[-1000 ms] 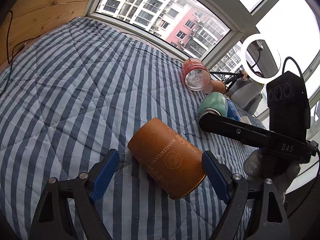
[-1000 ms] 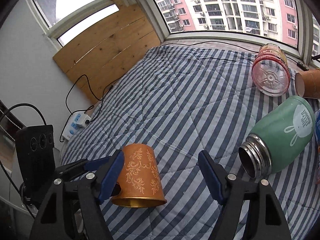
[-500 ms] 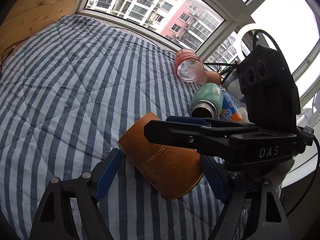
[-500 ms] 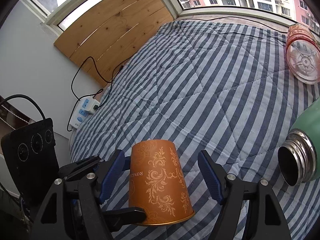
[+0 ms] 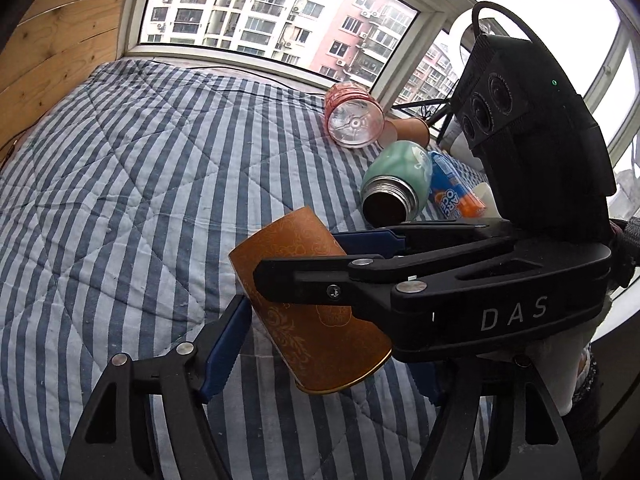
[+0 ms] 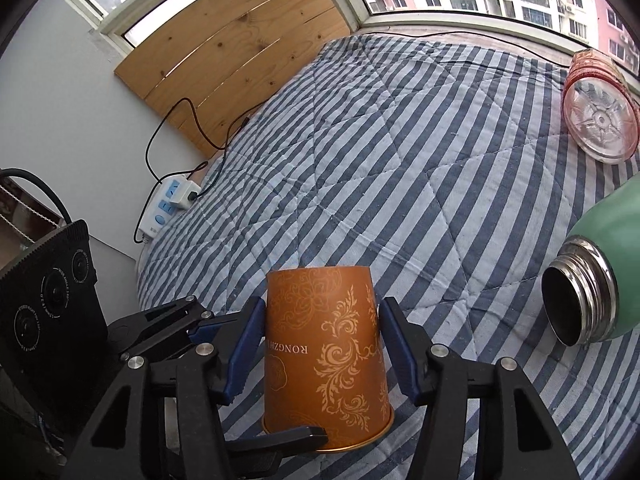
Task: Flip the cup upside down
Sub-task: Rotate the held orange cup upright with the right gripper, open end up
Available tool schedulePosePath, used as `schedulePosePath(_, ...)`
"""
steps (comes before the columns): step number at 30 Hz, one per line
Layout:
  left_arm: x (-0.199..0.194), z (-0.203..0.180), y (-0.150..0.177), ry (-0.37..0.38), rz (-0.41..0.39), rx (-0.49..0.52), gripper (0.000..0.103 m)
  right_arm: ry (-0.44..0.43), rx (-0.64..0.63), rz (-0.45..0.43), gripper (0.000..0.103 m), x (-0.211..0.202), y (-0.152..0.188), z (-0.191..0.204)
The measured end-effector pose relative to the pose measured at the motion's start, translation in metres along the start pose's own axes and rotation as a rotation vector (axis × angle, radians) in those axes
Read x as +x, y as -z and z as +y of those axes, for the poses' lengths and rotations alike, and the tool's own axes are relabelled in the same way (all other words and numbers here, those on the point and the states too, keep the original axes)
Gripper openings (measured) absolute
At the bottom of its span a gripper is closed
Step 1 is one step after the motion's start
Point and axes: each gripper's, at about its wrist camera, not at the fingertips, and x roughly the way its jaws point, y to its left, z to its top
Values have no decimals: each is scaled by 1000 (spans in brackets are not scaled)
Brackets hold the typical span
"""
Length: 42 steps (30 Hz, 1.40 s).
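An orange paper cup (image 6: 326,360) with gold scrollwork sits mouth-down on the striped quilt, closed base up. My right gripper (image 6: 322,354) has closed on its sides, blue pads touching both walls. In the left wrist view the same cup (image 5: 312,320) appears tilted, with the right gripper's black body crossing in front of it. My left gripper (image 5: 324,356) is open around the cup, its left blue pad (image 5: 224,344) apart from the wall; its right finger is mostly hidden behind the right gripper.
A green steel flask (image 6: 600,272) lies on its side at the right, mouth toward me. A pink plastic jar (image 6: 600,120) lies farther back. A snack packet (image 5: 452,196) and another paper cup (image 5: 408,130) lie beyond. A power strip (image 6: 168,208) sits off the bed's left edge.
My right gripper moved in over the cup and closed on it. The cup went from lying tilted to standing mouth-down. The left gripper stayed open.
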Motion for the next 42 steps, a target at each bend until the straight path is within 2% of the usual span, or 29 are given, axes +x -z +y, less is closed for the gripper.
schedulePosePath(5,-5,-19,6,-47,-26,75,67,23,-20,-34,55,-14,12,3)
schedulePosePath(10,-5,-45,16,-123,-65,181,64,31,-9,-103,54,-30,31,0)
schedulePosePath(13,-5,-55,20,-143,-83,214,64,54,-14,-147,54,-37,41,3)
schedulePosePath(20,-1,-75,23,-121,-96,256,63,169,-68,-261,54,-56,65,13)
schedulePosePath(27,9,-111,31,-85,-107,319,63,243,-51,-357,54,-79,92,0)
schedulePosePath(42,38,-190,45,9,-135,489,63,340,58,-534,54,-130,148,-37)
